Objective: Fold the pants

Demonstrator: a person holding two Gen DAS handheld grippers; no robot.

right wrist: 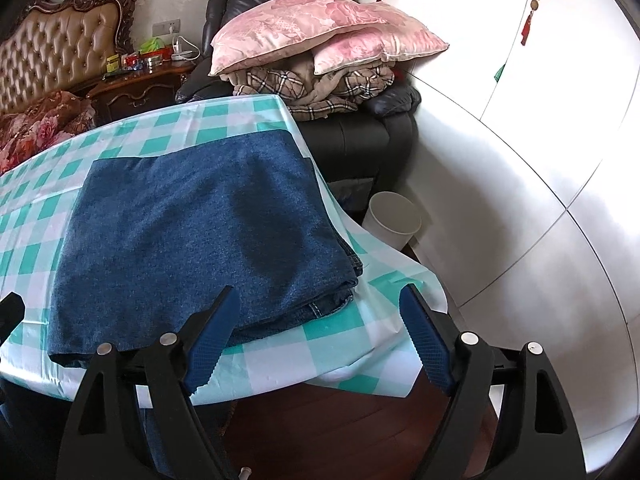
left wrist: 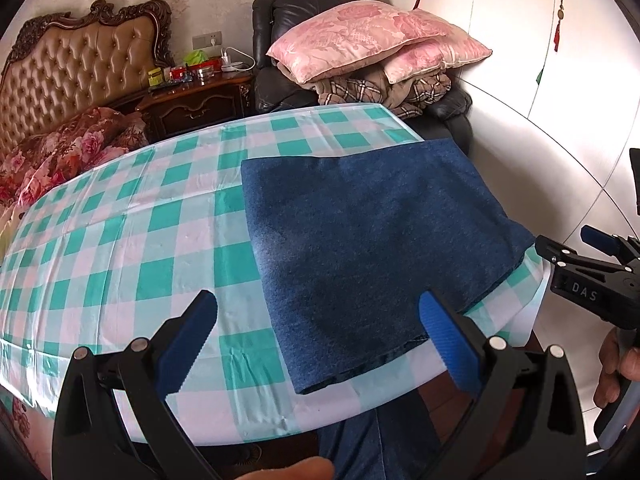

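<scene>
The pants [left wrist: 372, 248] lie folded into a thick blue denim rectangle on the checked tablecloth [left wrist: 120, 240], toward the table's near right corner, with the stacked layer edges and a stitched seam showing at about 5 o'clock of the bundle in the right wrist view. The left gripper [left wrist: 320, 336] hangs above the near edge of the table with its blue pads spread wide and nothing between them; its right pad [left wrist: 448, 344] sits over the bundle's near corner, whether touching it cannot be told. The right gripper [right wrist: 316, 332] is likewise wide and empty, its left pad [right wrist: 212, 340] just over the near hem. Denim of this kind looks fairly heavy and stiff for cloth — it should hold a crease and resist slipping on the plastic-looking cover, yet several layers together will be bulky between the jaws. By the look of it the folding is nearly or wholly done; if another fold is wanted, the sound hold would be on the two near corners at 6 o'clock, pinching all layers at once — a grip on the top layer alone would peel the stack open.
</scene>
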